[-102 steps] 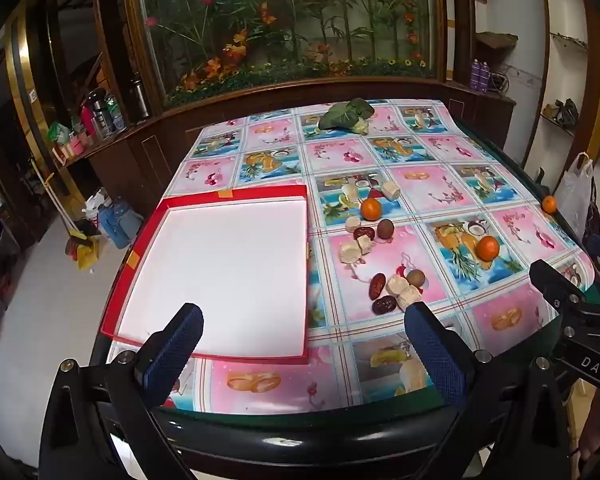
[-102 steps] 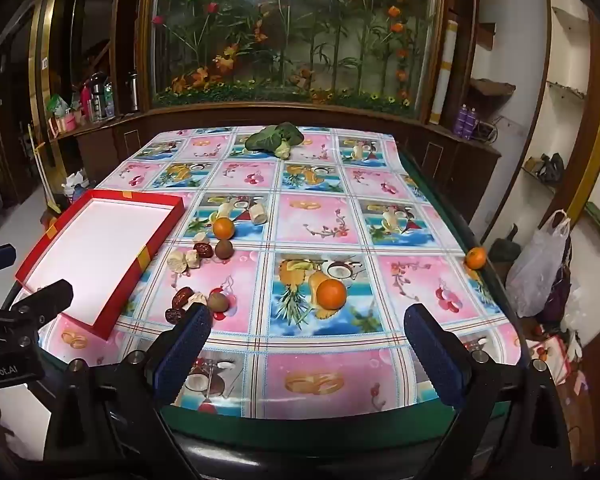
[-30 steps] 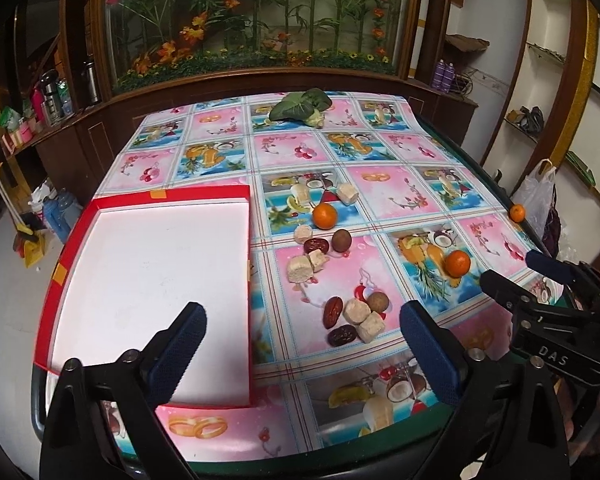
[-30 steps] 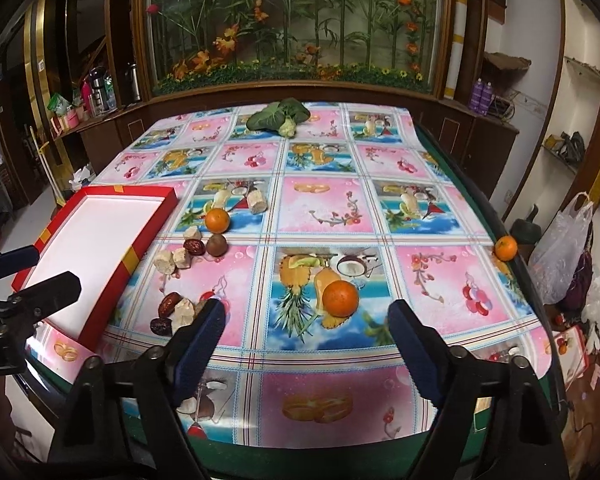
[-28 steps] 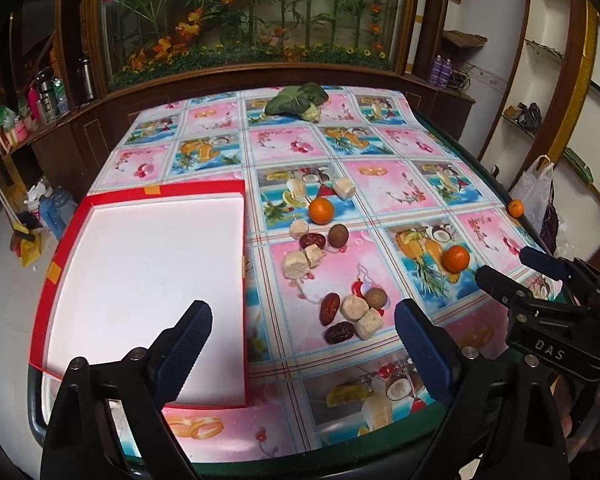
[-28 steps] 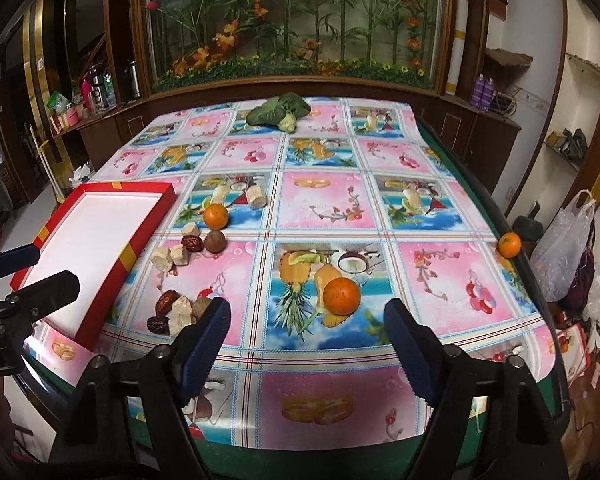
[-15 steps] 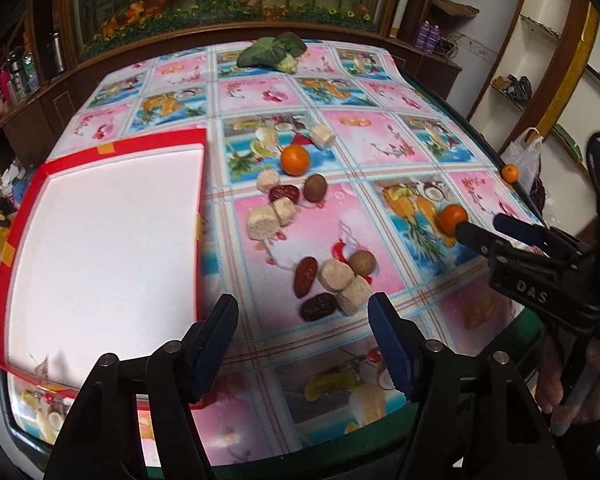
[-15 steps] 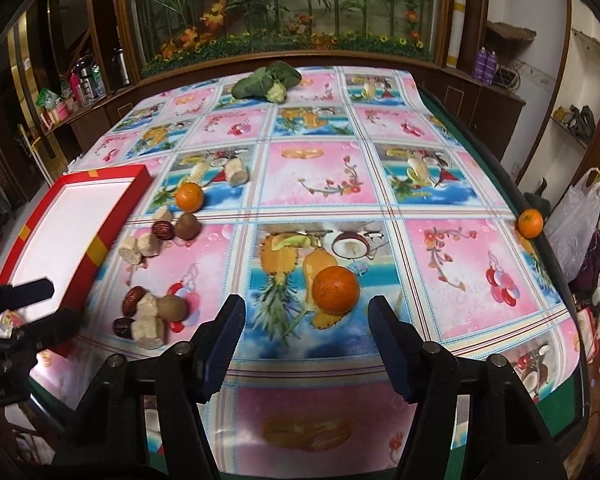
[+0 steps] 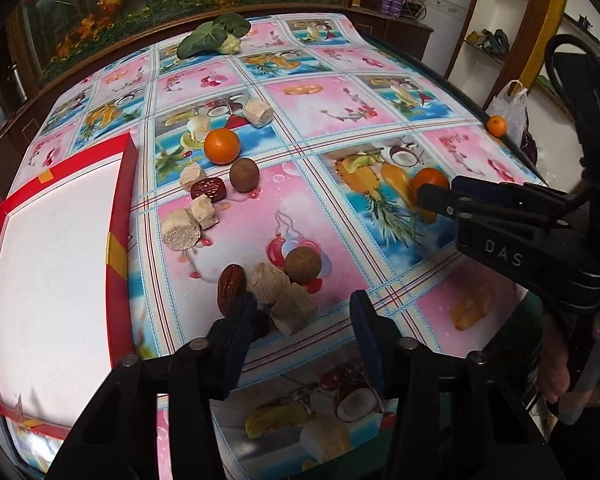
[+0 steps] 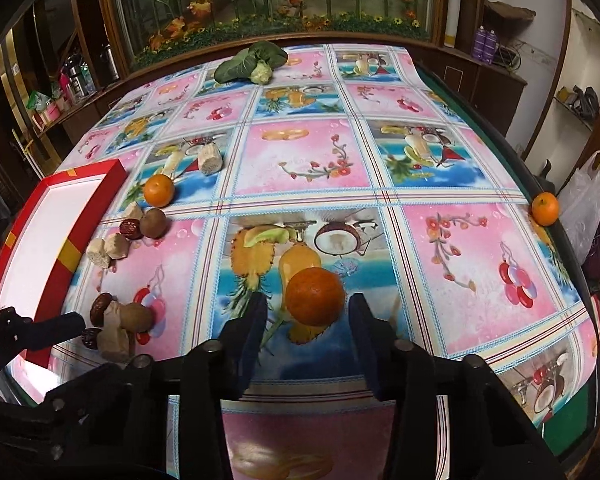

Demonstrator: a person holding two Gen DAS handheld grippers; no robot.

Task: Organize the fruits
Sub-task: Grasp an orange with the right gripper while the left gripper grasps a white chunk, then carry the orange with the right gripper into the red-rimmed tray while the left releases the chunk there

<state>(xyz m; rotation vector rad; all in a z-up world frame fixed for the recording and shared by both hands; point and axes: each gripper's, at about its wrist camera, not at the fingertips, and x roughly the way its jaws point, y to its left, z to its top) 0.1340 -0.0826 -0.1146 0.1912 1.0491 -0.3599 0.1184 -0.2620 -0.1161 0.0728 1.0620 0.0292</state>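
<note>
My left gripper (image 9: 300, 316) hangs low over the near cluster of fruit, its jaws closing. A beige cube (image 9: 294, 314) lies between the fingers, with no pad touching it. Just beyond lie a dark red date (image 9: 231, 286), a beige chunk (image 9: 268, 282) and a round brown fruit (image 9: 303, 266). My right gripper (image 10: 308, 320) is closing too, and an orange (image 10: 315, 296) sits between its fingertips with a gap on each side. That orange (image 9: 428, 178) shows behind the right gripper's tips in the left wrist view. The red tray (image 9: 120, 200) with a white floor lies at the left.
A second cluster holds an orange (image 9: 221, 145), a brown fruit (image 9: 244, 175), a date (image 9: 208, 190) and several beige chunks. Another orange (image 10: 545, 208) rests at the table's right edge, by a plastic bag (image 10: 584, 200). A leafy green vegetable (image 10: 252, 62) lies at the far end.
Both grippers have come down and forward toward the table while their jaws narrowed. The left now frames the beige cube, the right frames the orange. No fruit has moved.
</note>
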